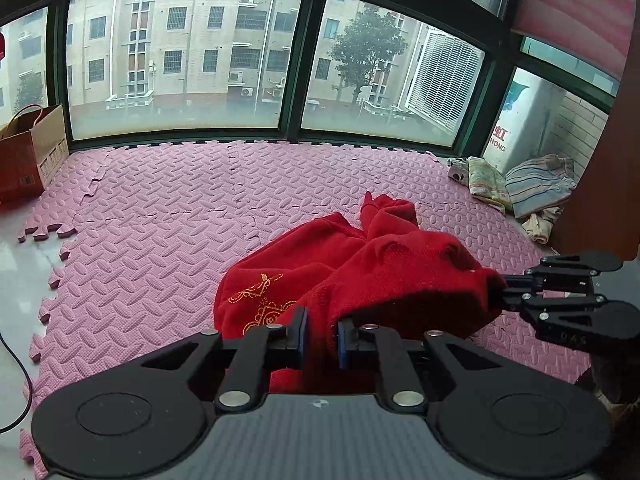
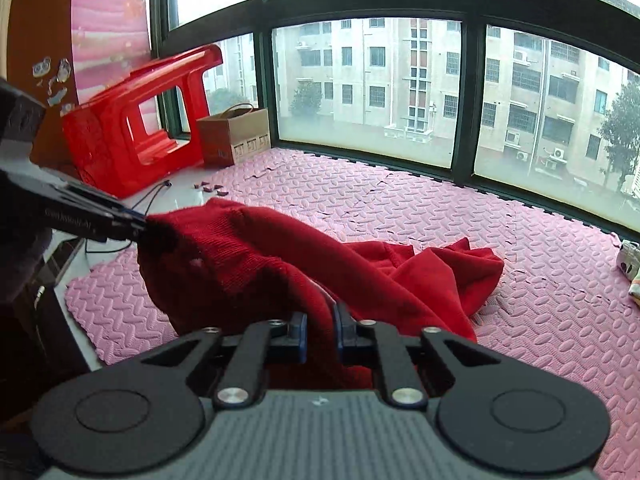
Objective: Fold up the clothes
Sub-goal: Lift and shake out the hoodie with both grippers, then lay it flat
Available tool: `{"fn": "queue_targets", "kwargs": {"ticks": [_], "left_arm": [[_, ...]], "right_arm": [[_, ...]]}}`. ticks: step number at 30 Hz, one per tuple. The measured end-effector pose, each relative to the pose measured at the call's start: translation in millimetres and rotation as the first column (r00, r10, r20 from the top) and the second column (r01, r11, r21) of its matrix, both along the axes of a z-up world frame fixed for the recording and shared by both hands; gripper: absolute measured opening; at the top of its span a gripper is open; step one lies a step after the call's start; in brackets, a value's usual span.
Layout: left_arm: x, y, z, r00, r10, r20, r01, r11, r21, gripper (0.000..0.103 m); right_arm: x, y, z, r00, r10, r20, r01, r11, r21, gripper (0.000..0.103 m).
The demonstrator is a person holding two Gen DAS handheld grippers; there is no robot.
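A red sweater [image 1: 360, 276] with gold embroidery lies bunched on the pink foam mat [image 1: 160, 216], one edge of it lifted off the floor between the two grippers. The left gripper [image 1: 322, 336] is clamped on a fold of the knit — red fabric fills the narrow gap between its blue-padded fingers [image 1: 301, 334]. The right gripper [image 1: 506, 294] pinches another part of the same raised edge, its tips buried in the cloth; from its own camera the right gripper [image 2: 322, 332] likewise has the sweater [image 2: 320, 264] pulled in between closed fingers, while the left gripper [image 2: 136, 230] grips the hem at the far left.

A brown cardboard box [image 1: 34, 152] with a rope handle stands by the window at the mat's corner; its contents cannot be made out. In the right wrist view the box [image 2: 234, 136] sits beside an overturned red plastic stool [image 2: 132, 128]. A small heap of striped and patterned clothes [image 1: 520, 188] lies off the mat's far right corner, well apart from the sweater.
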State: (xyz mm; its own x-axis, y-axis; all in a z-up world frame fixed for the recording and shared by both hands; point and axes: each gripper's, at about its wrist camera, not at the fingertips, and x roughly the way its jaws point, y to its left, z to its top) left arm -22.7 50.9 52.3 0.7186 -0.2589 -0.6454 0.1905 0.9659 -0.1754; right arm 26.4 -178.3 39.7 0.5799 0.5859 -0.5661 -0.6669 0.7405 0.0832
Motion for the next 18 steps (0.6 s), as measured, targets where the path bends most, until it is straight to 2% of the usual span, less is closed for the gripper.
{"fn": "queue_targets", "kwargs": {"ticks": [2,6,7,10,12,13,14,16,18], "left_arm": [[-9,-4,4,0.999,-0.040,0.006,0.040,0.999,0.004,0.016],[-26,-12,8,0.993,-0.118,0.007,0.117,0.993,0.018,0.016],[-31,-15,6,0.990,-0.140,0.000,0.140,0.990,0.027,0.016],[-37,-22,-4,0.985,-0.170,-0.042,0.172,0.983,0.058,0.016],[-38,-24,-14,0.981,-0.176,-0.079,0.181,0.982,0.052,0.016],[-39,-25,-18,0.980,-0.178,-0.093,0.183,0.982,0.048,0.017],[-40,-26,-20,0.979,-0.178,-0.102,0.183,0.982,0.045,0.017],[-42,-29,-24,0.977,-0.180,-0.115,0.185,0.982,0.039,0.019],[-45,-33,-26,0.976,-0.186,-0.112,0.193,0.980,0.055,0.020]], "right_arm": [[-1,-15,14,1.000,0.003,-0.026,-0.002,0.999,0.053,0.012],[-10,-17,11,0.999,-0.001,-0.043,0.002,1.000,0.027,0.012],[-12,-18,11,0.999,-0.002,-0.047,0.003,1.000,0.021,0.016],[-19,-20,9,0.998,-0.005,-0.060,0.005,1.000,0.002,0.038],[-23,-21,8,0.998,-0.008,-0.069,0.007,1.000,-0.011,0.042],[-25,-22,7,0.997,-0.009,-0.073,0.008,1.000,-0.018,0.048],[-28,-18,3,0.997,-0.004,-0.072,0.002,1.000,-0.031,0.052],[-34,-11,-4,0.997,0.006,-0.071,-0.010,0.998,-0.058,0.053],[-41,-4,-11,0.997,0.016,-0.070,-0.022,0.996,-0.084,0.062]]}}
